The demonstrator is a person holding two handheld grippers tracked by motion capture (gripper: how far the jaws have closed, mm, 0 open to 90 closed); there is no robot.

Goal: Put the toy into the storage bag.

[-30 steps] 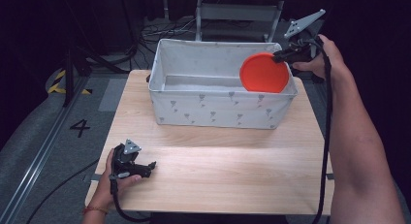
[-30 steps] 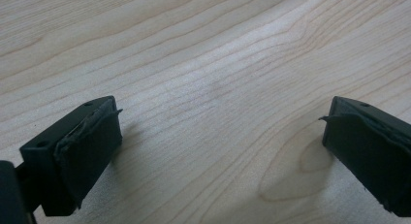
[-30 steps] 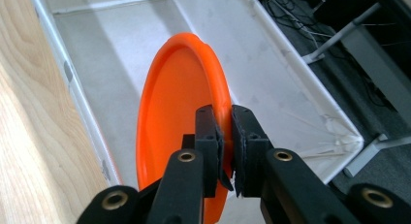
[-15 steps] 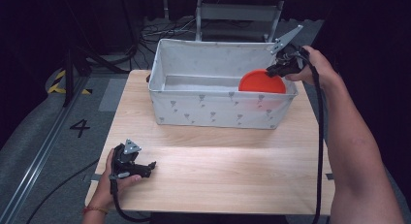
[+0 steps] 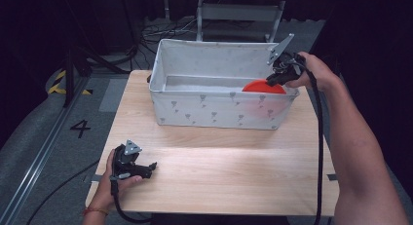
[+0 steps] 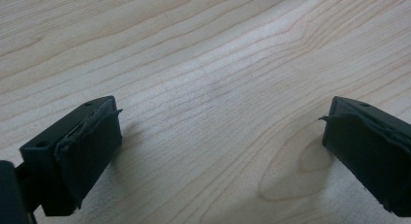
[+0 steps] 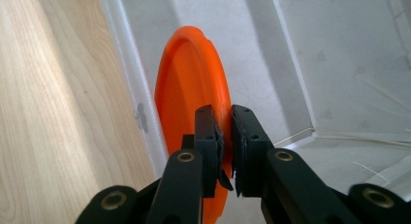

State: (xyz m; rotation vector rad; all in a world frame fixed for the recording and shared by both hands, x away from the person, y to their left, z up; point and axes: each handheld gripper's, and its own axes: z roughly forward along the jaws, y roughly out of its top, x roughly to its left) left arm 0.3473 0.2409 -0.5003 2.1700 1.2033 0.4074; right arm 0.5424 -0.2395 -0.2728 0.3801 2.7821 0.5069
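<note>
Orange plate [image 5: 263, 86] upright against bin's [image 5: 214, 108] right-front wall.
Right hand-held gripper [image 5: 272, 80] apparently pinches its rim; left hand-held gripper [image 5: 152, 166] spread, near surface's [image 5: 234, 166] front-left corner.

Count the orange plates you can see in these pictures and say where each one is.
1. The orange plate stands on edge inside the white fabric bin, against its near wall at the right end, pinched by the right gripper. The wall could hide others.

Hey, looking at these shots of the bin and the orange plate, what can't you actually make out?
- Orange plate, high view: its lower part is hidden behind the bin's front wall, so whether it touches the floor is unclear.
- Plate, right gripper view: the right gripper covers the pinched rim; the bottom edge cuts it off.
- Left gripper, high view: too small to judge its opening.
</note>
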